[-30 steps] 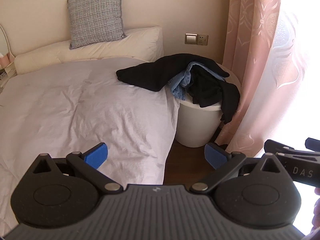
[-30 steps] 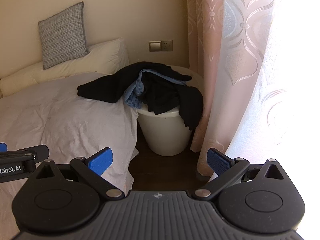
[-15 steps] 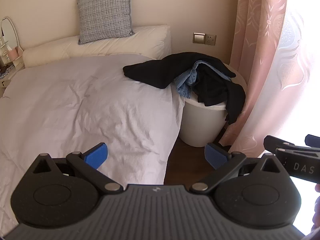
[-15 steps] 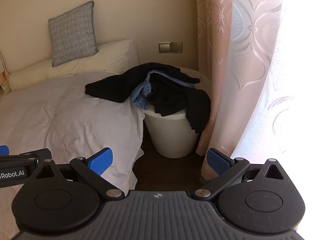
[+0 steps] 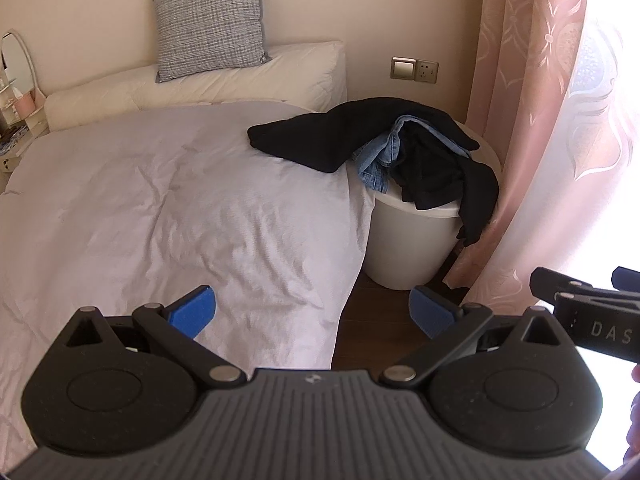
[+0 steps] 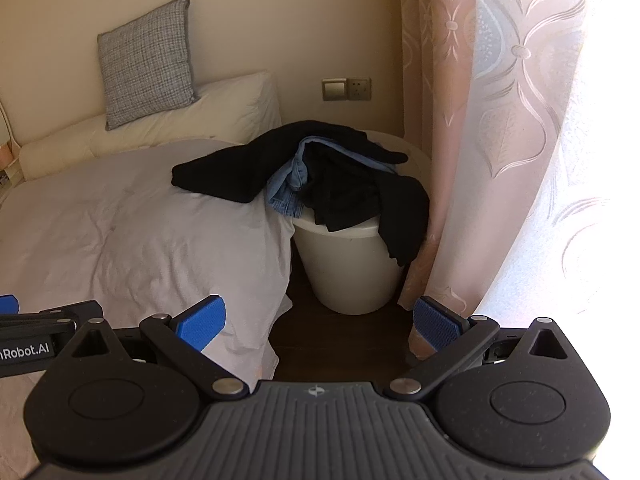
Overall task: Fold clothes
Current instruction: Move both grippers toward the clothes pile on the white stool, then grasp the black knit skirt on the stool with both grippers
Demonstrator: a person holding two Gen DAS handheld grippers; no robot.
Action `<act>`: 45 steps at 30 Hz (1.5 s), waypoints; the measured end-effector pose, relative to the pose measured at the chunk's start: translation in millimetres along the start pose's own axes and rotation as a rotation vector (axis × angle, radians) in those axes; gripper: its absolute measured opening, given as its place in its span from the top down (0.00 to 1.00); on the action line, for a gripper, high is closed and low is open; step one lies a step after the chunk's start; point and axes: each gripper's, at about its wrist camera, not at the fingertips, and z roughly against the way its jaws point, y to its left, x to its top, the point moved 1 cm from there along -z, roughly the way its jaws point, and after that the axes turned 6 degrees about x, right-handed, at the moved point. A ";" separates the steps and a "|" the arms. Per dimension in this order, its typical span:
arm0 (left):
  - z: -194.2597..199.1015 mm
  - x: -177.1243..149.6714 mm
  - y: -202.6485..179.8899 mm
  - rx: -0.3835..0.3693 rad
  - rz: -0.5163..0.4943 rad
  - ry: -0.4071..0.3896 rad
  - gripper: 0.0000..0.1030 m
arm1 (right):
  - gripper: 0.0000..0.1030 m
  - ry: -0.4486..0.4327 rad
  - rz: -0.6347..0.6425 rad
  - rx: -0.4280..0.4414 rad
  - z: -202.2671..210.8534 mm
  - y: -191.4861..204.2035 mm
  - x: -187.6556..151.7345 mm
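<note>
Since a second ago: I have drawn back and tilted up; more of the bed (image 5: 168, 200) and the grey cushion (image 5: 208, 20) shows in my left view, and the clothes sit smaller and further off in both views.
Left tool (image 5: 312, 314): blue pads spread wide, nothing between them, hanging over the bed's near corner.
Right tool (image 6: 318, 322): also spread wide and empty, over the dark floor strip between bed and white bin (image 6: 348, 268).
Clothes: a loose heap on the bin top. A black garment (image 5: 320, 140) trails from the bin onto the bed's edge; blue jeans (image 5: 380, 156) are bunched in the middle; another black garment (image 6: 396, 216) droops over the bin's far side toward the curtain (image 6: 460, 120).
Fold state: none of them lies folded; the bed shows no garment spread flat.
Risk, tangle: I judge the pieces overlap, so pulling one could drag the jeans or the drooping piece off onto the floor.
Risk, grip: pinching thick bunched cloth may catch two layers at once.
Risk, curtain: reaching for the far piece could snag the curtain beside it.
</note>
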 end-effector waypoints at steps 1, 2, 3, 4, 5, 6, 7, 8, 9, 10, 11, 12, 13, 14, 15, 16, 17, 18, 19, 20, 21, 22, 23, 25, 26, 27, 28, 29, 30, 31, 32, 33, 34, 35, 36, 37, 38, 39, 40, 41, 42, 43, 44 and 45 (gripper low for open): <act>-2.5 1.4 2.1 -0.004 -0.003 0.000 0.01 | 0.00 0.001 -0.002 -0.002 -2.4 -0.5 2.4; -5.3 4.1 2.6 -0.007 -0.004 0.002 0.01 | 0.00 0.002 -0.005 -0.004 -5.0 -1.2 4.9; -8.4 8.2 1.4 -0.010 -0.004 0.005 0.01 | 0.00 0.004 -0.007 -0.006 -7.6 -1.0 7.2; -12.1 12.4 1.1 -0.013 -0.006 0.007 0.01 | 0.00 0.005 -0.008 -0.011 -10.1 2.0 8.7; -16.5 16.6 1.7 -0.017 -0.009 0.010 0.01 | 0.00 0.007 -0.010 -0.013 -13.3 1.2 12.1; -21.0 19.9 3.5 -0.022 -0.014 0.012 0.01 | 0.00 0.009 -0.014 -0.016 -17.5 1.2 15.5; -25.8 23.4 5.8 -0.026 -0.019 0.013 0.01 | 0.00 0.010 -0.018 -0.020 -21.8 1.7 18.9; -31.4 29.5 6.1 -0.028 -0.023 0.016 0.01 | 0.00 0.011 -0.022 -0.024 -26.1 2.2 22.2; -36.9 36.1 5.9 -0.032 -0.027 0.020 0.01 | 0.00 0.012 -0.026 -0.029 -30.3 3.6 25.7; -41.8 41.0 6.9 -0.036 -0.032 0.021 0.01 | 0.00 0.013 -0.030 -0.033 -34.3 5.2 29.2; -47.1 46.5 9.1 -0.041 -0.038 0.023 0.01 | 0.00 0.013 -0.035 -0.037 -39.9 7.8 33.6; -52.9 52.9 12.1 -0.045 -0.045 0.024 0.01 | 0.00 0.014 -0.039 -0.041 -44.2 10.7 37.4; -58.3 58.4 15.8 -0.050 -0.051 0.025 0.01 | 0.00 0.014 -0.043 -0.044 -48.2 13.6 41.1; -63.3 63.4 18.7 -0.053 -0.056 0.027 0.01 | 0.00 0.015 -0.047 -0.048 -52.8 16.8 45.3; -68.1 68.2 21.0 -0.056 -0.060 0.029 0.01 | 0.00 0.016 -0.051 -0.052 -57.5 20.0 49.6; -73.1 72.3 24.2 -0.060 -0.064 0.033 0.01 | 0.00 0.017 -0.055 -0.056 -62.2 23.2 54.0; -78.6 76.9 27.7 -0.065 -0.068 0.038 0.01 | 0.00 0.018 -0.060 -0.060 -66.9 26.4 58.3; -83.6 81.1 30.9 -0.069 -0.071 0.042 0.01 | 0.00 0.020 -0.063 -0.065 -71.6 29.5 61.9; -88.3 85.4 34.4 -0.073 -0.074 0.047 0.01 | 0.00 0.024 -0.067 -0.070 -76.4 32.6 65.3; -93.5 90.0 38.3 -0.079 -0.077 0.050 0.01 | 0.00 0.025 -0.068 -0.075 -80.5 36.1 68.4; -97.7 93.1 41.4 -0.085 -0.081 0.050 0.01 | 0.00 0.027 -0.069 -0.079 -84.4 39.7 71.5; -101.3 95.8 43.9 -0.090 -0.084 0.048 0.01 | 0.00 0.028 -0.070 -0.084 -88.3 43.3 74.6; -105.6 99.4 46.5 -0.093 -0.086 0.047 0.01 | 0.00 0.028 -0.071 -0.087 -92.1 46.2 77.1; -114.7 105.6 51.5 -0.100 -0.088 0.052 0.01 | 0.00 0.028 -0.073 -0.094 -99.7 51.9 81.9; -119.0 107.9 54.4 -0.108 -0.087 0.056 0.01 | 0.00 0.032 -0.073 -0.097 -103.4 54.2 83.7; -123.1 110.4 56.0 -0.115 -0.087 0.059 0.01 | 0.00 0.036 -0.073 -0.100 -107.2 56.3 85.5; -126.9 112.9 56.8 -0.121 -0.086 0.059 0.01 | 0.00 0.041 -0.073 -0.104 -111.0 58.4 87.2; -131.1 115.1 58.7 -0.126 -0.085 0.059 0.01 | 0.00 0.044 -0.069 -0.107 -113.9 59.7 89.8; -134.9 117.2 59.9 -0.130 -0.083 0.060 0.01 | 0.00 0.046 -0.064 -0.109 -116.7 60.7 92.6; -138.5 118.9 61.2 -0.134 -0.079 0.061 0.01 | 0.00 0.047 -0.058 -0.113 -119.7 62.1 95.8; -142.2 120.6 62.5 -0.138 -0.076 0.063 0.01 | 0.00 0.046 -0.053 -0.116 -122.8 63.6 99.1; -145.7 122.4 63.9 -0.142 -0.074 0.066 0.01 | 0.00 0.046 -0.051 -0.117 -125.4 64.0 101.2; -149.3 124.2 65.1 -0.147 -0.072 0.069 0.01 | 0.00 0.046 -0.053 -0.116 -129.3 64.6 104.0; -153.0 126.3 66.3 -0.148 -0.069 0.072 0.01 | 0.00 0.047 -0.055 -0.115 -132.4 64.0 106.2; -156.9 128.5 67.8 -0.147 -0.064 0.075 0.01 | 0.00 0.048 -0.050 -0.111 -136.9 64.7 109.1; -160.6 130.4 69.3 -0.144 -0.059 0.077 0.01 | 0.00 0.048 -0.044 -0.107 -141.8 65.8 112.3; -164.8 132.3 70.9 -0.138 -0.052 0.077 0.01 | 0.00 0.048 -0.038 -0.102 -146.7 66.8 115.4; -169.4 134.7 72.4 -0.130 -0.045 0.077 0.01 | 0.00 0.049 -0.032 -0.098 -151.6 67.9 118.6; -174.1 137.0 74.0 -0.123 -0.037 0.078 0.01 | 0.00 0.049 -0.026 -0.093 -156.5 69.0 121.8; -178.7 139.4 75.5 -0.115 -0.030 0.078 0.01 | 0.00 0.050 -0.020 -0.088 -161.4 70.0 124.9; -183.2 141.8 75.8 -0.106 -0.024 0.077 0.01 | 0.00 0.050 -0.014 -0.084 -166.3 71.1 128.1; -188.0 144.4 75.0 -0.094 -0.020 0.075 0.01 | 0.00 0.050 -0.008 -0.074 -172.6 71.7 131.7; -193.3 147.2 74.6 -0.082 -0.015 0.073 0.01 | 0.00 0.049 -0.003 -0.064 -179.2 72.2 135.5; -198.7 150.1 73.6 -0.073 -0.011 0.072 0.01 | 0.00 0.049 0.001 -0.057 -185.1 72.3 138.8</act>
